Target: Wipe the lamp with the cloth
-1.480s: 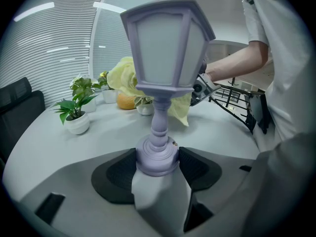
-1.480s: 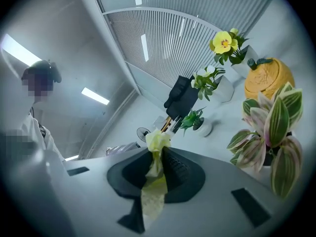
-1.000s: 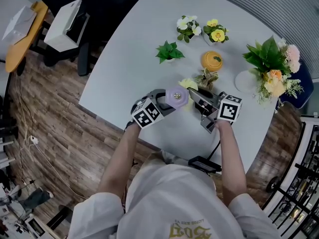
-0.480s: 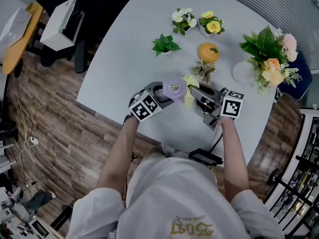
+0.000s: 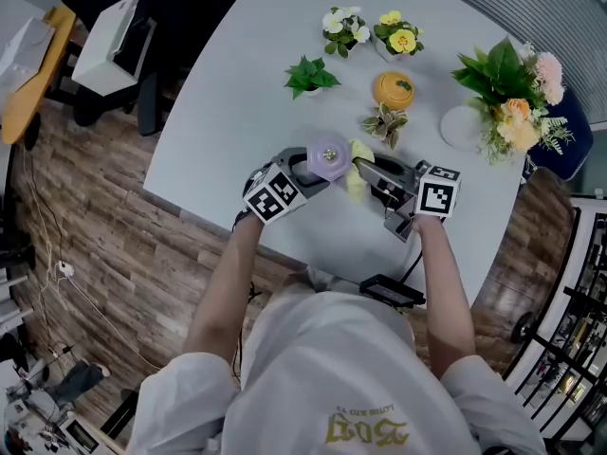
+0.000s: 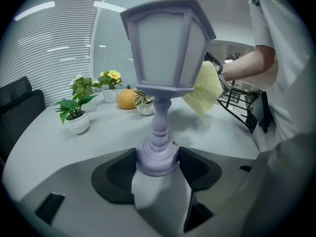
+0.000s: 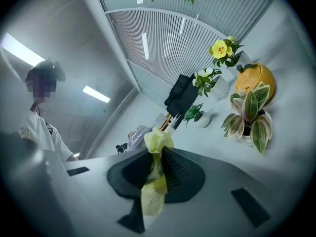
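Left gripper clamps both dark pads on the round foot of the lamp, holding it upright over the near part of the pale grey table; whether the foot rests on the tabletop cannot be told. Lamp is a pale lilac street-lantern model, with a peaked cap, whitish frosted panels in a faceted head, a slim turned stem and a stepped round base. From the head view only its cap shows, a lilac disc with a small knob at its middle. Against the right side of the lantern head hangs the cloth, a thin, crumpled pale yellow wipe drooping to a point. Right gripper pinches that cloth between closed ribbed pads, with a bunch sticking out past the tips and a strip trailing back. Behind them on the table stand a small green plant in a white pot, a pot of white flowers, a pot of yellow flowers, an orange pumpkin-shaped ornament, a striped-leaf plant and, far right, a bouquet
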The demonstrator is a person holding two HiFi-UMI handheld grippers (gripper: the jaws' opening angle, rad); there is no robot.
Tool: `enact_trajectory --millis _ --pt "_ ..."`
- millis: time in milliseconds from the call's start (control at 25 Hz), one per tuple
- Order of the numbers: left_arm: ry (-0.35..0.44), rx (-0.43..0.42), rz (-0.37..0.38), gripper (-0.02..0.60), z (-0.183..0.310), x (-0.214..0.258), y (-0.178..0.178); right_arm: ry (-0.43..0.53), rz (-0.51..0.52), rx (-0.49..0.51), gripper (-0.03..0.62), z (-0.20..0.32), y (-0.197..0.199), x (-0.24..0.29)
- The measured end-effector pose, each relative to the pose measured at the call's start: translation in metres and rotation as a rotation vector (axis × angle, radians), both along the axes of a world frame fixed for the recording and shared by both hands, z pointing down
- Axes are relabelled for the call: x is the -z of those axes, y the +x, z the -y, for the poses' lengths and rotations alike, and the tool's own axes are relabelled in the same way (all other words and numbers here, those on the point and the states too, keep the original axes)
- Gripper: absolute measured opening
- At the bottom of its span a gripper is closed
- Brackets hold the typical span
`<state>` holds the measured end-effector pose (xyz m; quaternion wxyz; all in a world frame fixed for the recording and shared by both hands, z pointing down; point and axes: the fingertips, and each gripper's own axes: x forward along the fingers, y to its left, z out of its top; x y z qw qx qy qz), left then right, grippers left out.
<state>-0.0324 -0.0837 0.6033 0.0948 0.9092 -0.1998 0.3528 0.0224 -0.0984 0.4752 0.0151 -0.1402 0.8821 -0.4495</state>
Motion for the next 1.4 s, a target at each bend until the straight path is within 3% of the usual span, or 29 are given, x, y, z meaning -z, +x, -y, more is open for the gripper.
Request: enact_trajectory --millis 480,1400 --pt "0.011 -0.003 -0.011 0.276 0.001 0.0 0.002 -0.014 -0.044 -0.014 0.063 0.002 -0.001 -0.01" --pt "-0.004 0.022 -0.013 0.277 0.002 0.002 0.004 0.037 0.004 0.027 0.061 -0.017 0.005 0.018"
